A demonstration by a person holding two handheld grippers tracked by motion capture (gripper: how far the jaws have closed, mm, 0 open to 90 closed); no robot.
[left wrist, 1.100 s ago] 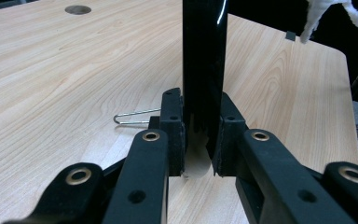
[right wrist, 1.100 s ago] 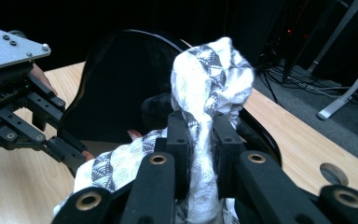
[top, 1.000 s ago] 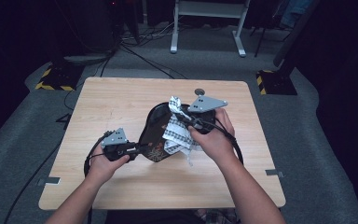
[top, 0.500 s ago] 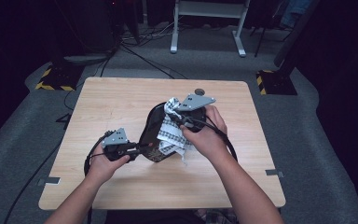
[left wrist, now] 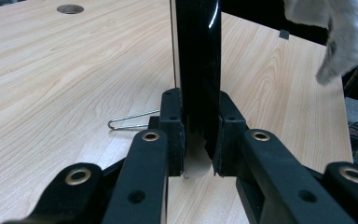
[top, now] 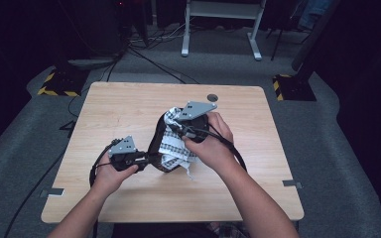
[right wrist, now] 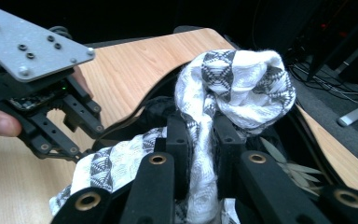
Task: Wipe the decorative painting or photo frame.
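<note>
- White cloth with a grey geometric pattern (right wrist: 233, 84): bunched, partly stuffed into a black bag (top: 161, 148) near the middle of the wooden table (top: 104, 109).
- Right gripper (right wrist: 198, 140): jaws closed tight on a twisted fold of the cloth, the bundle rising above the jaw tips.
- Left gripper (left wrist: 198, 135): jaws clamped on the bag's thin glossy black rim (left wrist: 196, 56), held upright at the bag's left end.
- A bent wire clip (left wrist: 130, 120) lies on the table just beside the left gripper.

A lab or workshop room: a plain wooden surface (top: 129, 104) stands on grey carpet (top: 327, 148), with loose cables (top: 144, 54), hazard-striped floor blocks (top: 54, 87) and a white metal stand (top: 218, 29) behind.
</note>
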